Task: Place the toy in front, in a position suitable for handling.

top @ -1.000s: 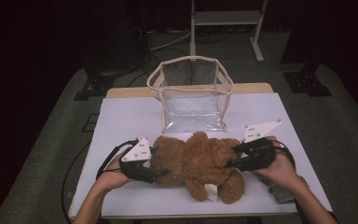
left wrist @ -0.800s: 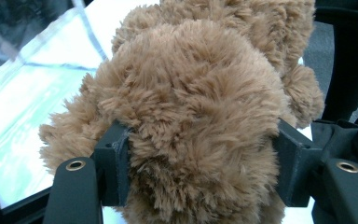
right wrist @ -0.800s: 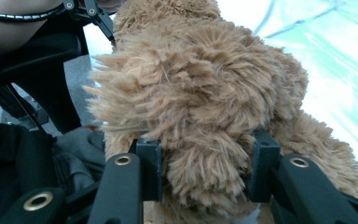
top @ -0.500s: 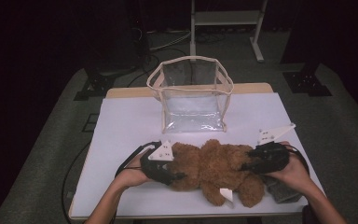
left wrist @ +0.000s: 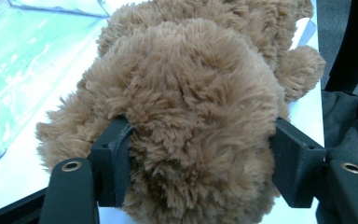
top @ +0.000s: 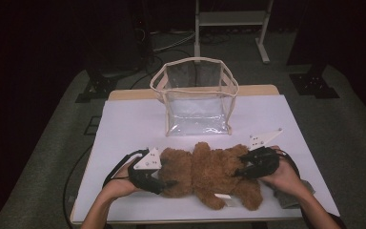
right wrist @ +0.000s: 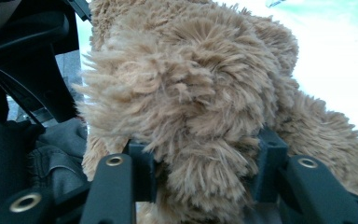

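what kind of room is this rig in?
Probably a lab or recording studio, not a home: a table with a white cover stands alone on grey carpet, dark drapes hang all round, cables run across the floor, and a metal stand's base sits behind.

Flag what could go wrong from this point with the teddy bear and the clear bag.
1. Both grippers, left and right, bite mostly into fur on the teddy bear; their jaws have just been opening around it, so it may slip if lifted.
2. The bear lies wide across the table, and the clear bag has a narrow mouth; the legs could catch its rim.
3. The bag stands unheld, so a push might tip it.
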The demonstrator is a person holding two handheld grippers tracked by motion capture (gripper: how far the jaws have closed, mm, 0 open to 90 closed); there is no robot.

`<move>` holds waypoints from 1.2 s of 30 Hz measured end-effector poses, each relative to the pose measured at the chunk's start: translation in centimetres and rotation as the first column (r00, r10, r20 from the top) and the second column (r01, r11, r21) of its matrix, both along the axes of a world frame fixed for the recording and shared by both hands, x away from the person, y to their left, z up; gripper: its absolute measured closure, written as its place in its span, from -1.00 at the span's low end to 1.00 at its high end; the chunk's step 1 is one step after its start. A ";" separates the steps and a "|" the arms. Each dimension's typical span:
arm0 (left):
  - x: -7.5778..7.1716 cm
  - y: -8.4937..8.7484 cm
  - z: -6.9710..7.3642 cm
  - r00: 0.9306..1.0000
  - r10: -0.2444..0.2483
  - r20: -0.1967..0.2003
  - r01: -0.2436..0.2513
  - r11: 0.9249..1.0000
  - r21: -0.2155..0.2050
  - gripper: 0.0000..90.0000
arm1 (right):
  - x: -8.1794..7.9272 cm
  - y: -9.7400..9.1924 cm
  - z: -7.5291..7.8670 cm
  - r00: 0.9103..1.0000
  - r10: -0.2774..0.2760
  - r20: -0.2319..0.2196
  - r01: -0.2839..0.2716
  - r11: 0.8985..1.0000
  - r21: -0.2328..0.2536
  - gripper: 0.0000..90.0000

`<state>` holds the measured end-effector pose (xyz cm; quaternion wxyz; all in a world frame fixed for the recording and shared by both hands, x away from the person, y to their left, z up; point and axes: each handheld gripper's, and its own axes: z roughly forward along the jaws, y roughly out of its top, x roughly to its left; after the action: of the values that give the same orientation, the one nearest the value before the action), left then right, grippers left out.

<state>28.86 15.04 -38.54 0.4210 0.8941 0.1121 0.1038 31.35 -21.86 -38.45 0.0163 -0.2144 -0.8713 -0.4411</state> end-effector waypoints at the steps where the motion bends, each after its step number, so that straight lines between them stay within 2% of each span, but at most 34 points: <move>1: 0.0 0.0 0.1 1.000 0.000 0.007 0.000 1.000 0.002 -0.32 | 0.0 -0.1 0.0 1.000 -0.001 0.002 0.001 1.000 0.001 0.13; 9: 0.2 0.4 0.6 1.000 0.004 0.029 -0.004 1.000 -0.027 -0.42 | -0.4 -1.5 0.4 1.000 -0.003 0.000 0.003 1.000 0.012 -0.04; 18: 0.1 0.9 0.9 0.999 0.023 0.039 -0.021 0.998 -0.051 -0.52 | -0.7 -2.8 1.6 1.000 -0.009 0.006 0.009 1.000 0.026 -0.08; 26: 0.0 1.5 0.9 0.998 0.043 0.040 -0.041 0.997 -0.058 -0.60 | 0.2 -3.9 3.2 1.000 -0.026 0.013 0.026 0.999 0.040 -0.14; 31: 0.0 1.8 1.0 0.998 0.048 0.041 -0.046 0.997 -0.063 -0.63 | 0.7 -3.9 3.8 1.000 -0.024 0.017 0.024 0.999 0.032 -0.16; 36: 0.1 2.3 1.2 0.997 0.065 0.045 -0.062 0.996 -0.061 -0.68 | 2.3 -3.3 5.1 1.000 -0.012 0.017 0.012 1.000 0.017 -0.17</move>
<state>28.94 17.36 -37.35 0.4466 0.8744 0.1338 0.1347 33.64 -25.18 -33.38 0.0079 -0.2155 -0.8664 -0.4504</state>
